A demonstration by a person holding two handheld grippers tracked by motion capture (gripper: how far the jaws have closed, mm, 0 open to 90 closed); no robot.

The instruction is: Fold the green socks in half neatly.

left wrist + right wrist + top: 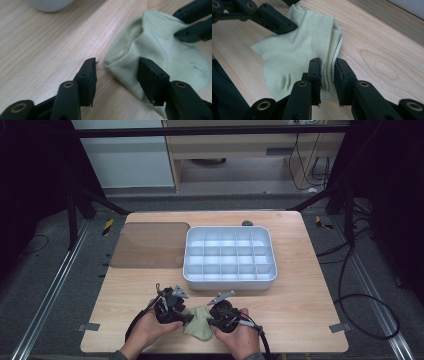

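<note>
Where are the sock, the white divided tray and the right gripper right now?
sock (pixel 287 55): right gripper view, on its flat middle panel.
white divided tray (pixel 229 281): high view, on its near outer wall.
right gripper (pixel 327 75): right gripper view, between its fingertips, where they pinch the sock's folded edge.

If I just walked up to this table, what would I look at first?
Probably the pale yellow-green cloth sock lying crumpled at the near edge of the light wooden table, between two hands with black tools. The right claw pinches its ribbed cuff, while the left claw stands open at the sock's other end. Behind them sits a big white plastic tray split into many small empty compartments.
</note>
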